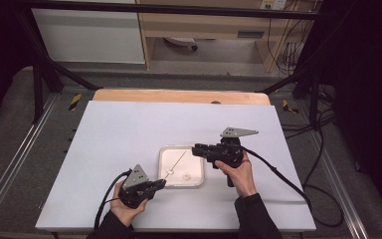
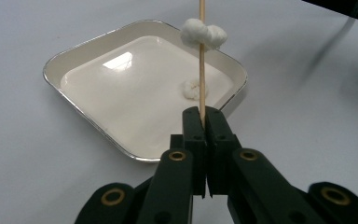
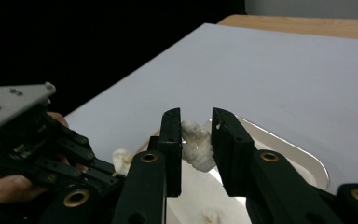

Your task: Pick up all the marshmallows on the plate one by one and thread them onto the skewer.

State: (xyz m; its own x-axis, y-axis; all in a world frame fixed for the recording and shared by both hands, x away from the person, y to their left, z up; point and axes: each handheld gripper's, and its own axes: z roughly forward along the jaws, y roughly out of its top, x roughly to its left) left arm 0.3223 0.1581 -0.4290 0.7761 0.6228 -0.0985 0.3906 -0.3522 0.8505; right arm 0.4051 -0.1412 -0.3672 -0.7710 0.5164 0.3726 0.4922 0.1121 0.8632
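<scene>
The left hand-held gripper (image 2: 204, 122) is clamping its jaws fully shut on the lower end of a thin wooden skewer (image 2: 202, 56), holding it so the stick is slanting out over the shallow white square tray with a silver rim (image 2: 74, 100); that grip is presenting the free tip toward the other hand, apparently so soft pieces can be threaded on. One fluffy white marshmallow-like lump (image 2: 203, 33) is already sitting pierced partway up the skewer, above the tray's far corner. The right hand-held gripper (image 3: 196, 133) is hovering over the tray's right side in the high view (image 1: 199, 149), its jaws standing partly closed on a second white puffy lump (image 3: 197, 147); the left pad is pressing on it, and the narrow jaw gap suggests a gentle pinch that is keeping the soft piece from being squashed. A third small white lump (image 2: 190, 88) is lying on the tray floor, just beside the skewer as the left gripper view shows it. The tray itself is resting near the middle of the white tabletop (image 1: 129, 129), between the two hands, likely placed there so both can reach it.
</scene>
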